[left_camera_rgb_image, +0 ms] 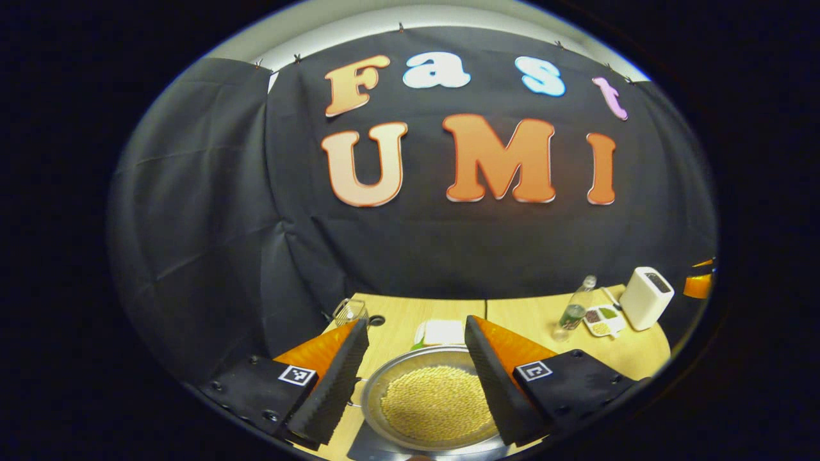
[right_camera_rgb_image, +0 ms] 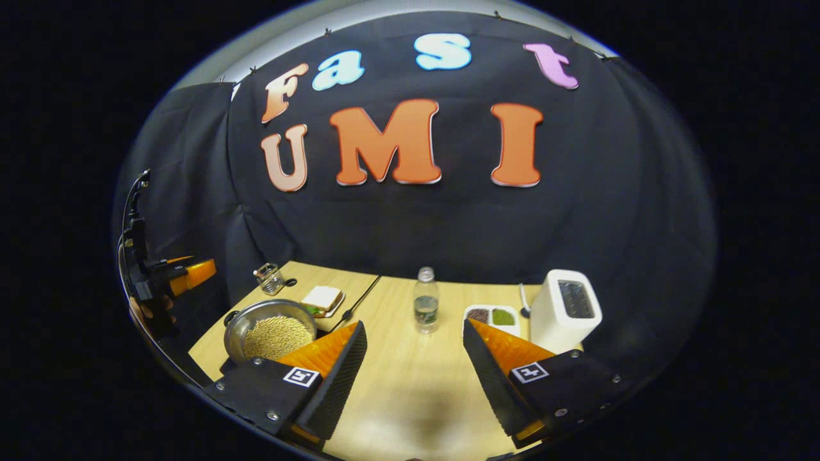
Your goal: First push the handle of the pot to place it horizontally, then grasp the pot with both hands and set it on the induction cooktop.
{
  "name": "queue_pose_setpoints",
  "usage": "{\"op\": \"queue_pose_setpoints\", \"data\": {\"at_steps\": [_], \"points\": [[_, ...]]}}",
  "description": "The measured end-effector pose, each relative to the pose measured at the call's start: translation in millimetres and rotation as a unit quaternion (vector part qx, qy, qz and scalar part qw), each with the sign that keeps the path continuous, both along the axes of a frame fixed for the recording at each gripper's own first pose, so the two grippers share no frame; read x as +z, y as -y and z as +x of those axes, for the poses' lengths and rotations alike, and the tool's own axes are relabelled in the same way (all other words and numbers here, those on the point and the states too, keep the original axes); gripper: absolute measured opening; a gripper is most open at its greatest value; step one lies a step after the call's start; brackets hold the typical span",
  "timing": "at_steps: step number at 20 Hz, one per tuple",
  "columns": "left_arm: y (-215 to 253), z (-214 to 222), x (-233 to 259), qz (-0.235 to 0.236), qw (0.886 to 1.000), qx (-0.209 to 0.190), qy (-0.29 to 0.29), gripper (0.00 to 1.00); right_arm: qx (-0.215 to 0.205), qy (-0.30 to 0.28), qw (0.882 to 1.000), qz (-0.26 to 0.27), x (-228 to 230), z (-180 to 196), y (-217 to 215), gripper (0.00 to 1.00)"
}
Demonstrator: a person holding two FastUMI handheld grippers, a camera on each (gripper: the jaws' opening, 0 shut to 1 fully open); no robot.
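— Left gripper (left_camera_rgb_image: 416,374)? 
— Wide open, empty, above the pot (left_camera_rgb_image: 435,400), which sits on the table (left_camera_rgb_image: 410,314).
— Right gripper (right_camera_rgb_image: 415,365)?
— Wide open, empty; pot (right_camera_rgb_image: 269,333) well off its left finger.

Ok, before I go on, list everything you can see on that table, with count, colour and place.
pot: one, silver, holding pale beans, table's left end in the right gripper view
glass holder: one, clear, back left corner
sandwich on a plate: one, white bread, behind the pot
dark thin utensil: one, beside the sandwich
bottle: one, clear, mid table
divided dish: one, white, dark and green fillings, left of the toaster
spoon: one, white, between dish and toaster
toaster: one, white, right end
table: one, light wood
left hand-held gripper: orange and black, open above the pot
right hand-held gripper: orange and black, open over bare table
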State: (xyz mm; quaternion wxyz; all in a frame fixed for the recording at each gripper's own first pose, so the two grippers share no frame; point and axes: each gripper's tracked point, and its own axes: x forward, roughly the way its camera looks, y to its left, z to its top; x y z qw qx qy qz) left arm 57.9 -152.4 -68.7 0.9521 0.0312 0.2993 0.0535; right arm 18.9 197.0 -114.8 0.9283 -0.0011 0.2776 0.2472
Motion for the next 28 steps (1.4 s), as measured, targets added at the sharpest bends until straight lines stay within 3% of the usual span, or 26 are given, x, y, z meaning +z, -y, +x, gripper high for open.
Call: {"op": "queue_pose_setpoints", "data": {"at_steps": [7,8,9,12,15,16,17,19,20,21,22,24,26,27,28], "points": [[82.4,24.4,130.6,-0.036,0.989,-0.048,0.136,1.00,-0.050,0.154,0.987,-0.003,125.5,21.9,126.6,0.94],[90.4,30.9,149.0,-0.042,0.985,-0.053,0.156,0.92,-0.056,0.175,0.983,-0.001,142.4,21.3,139.4,0.93],[99.5,30.8,166.8,-0.048,0.981,-0.058,0.176,0.92,-0.060,0.195,0.979,0.001,159.0,21.2,150.4,0.93],[116.1,35.3,217.0,-0.056,0.966,-0.070,0.241,1.00,-0.081,0.243,0.967,0.009,198.8,22.0,175.6,0.93],[131.5,46.7,265.0,-0.075,0.946,-0.075,0.307,0.92,-0.099,0.271,0.957,0.025,230.4,22.4,186.9,0.98],[134.4,50.6,276.8,-0.082,0.940,-0.074,0.322,0.92,-0.104,0.280,0.954,0.028,240.3,21.2,188.5,0.98],[135.7,57.5,283.8,-0.090,0.935,-0.073,0.335,1.00,-0.107,0.289,0.951,0.030,249.4,21.3,190.5,0.93],[136.8,65.2,298.4,-0.109,0.926,-0.070,0.356,0.96,-0.109,0.305,0.946,0.032,269.9,19.4,191.5,0.93],[141.1,61.4,303.4,-0.117,0.922,-0.068,0.363,1.00,-0.105,0.315,0.943,0.034,280.7,17.4,189.9,0.93],[141.8,62.1,306.9,-0.125,0.918,-0.066,0.370,0.96,-0.105,0.320,0.941,0.035,287.6,12.2,190.4,0.93],[142.8,61.5,312.1,-0.131,0.916,-0.064,0.374,0.99,-0.105,0.320,0.941,0.034,292.3,10.2,189.1,0.98],[136.9,63.5,318.6,-0.136,0.912,-0.052,0.383,0.92,-0.103,0.321,0.941,0.036,299.5,3.0,184.9,0.93],[133.6,63.4,322.6,-0.137,0.909,-0.043,0.391,0.93,-0.102,0.331,0.937,0.037,305.7,0.0,180.5,0.89],[132.6,64.7,322.2,-0.137,0.909,-0.041,0.393,0.94,-0.103,0.334,0.936,0.035,305.3,-0.4,179.0,0.97],[131.4,63.4,322.5,-0.133,0.909,-0.040,0.393,0.94,-0.103,0.338,0.935,0.033,306.4,-0.7,177.1,0.97]]}}
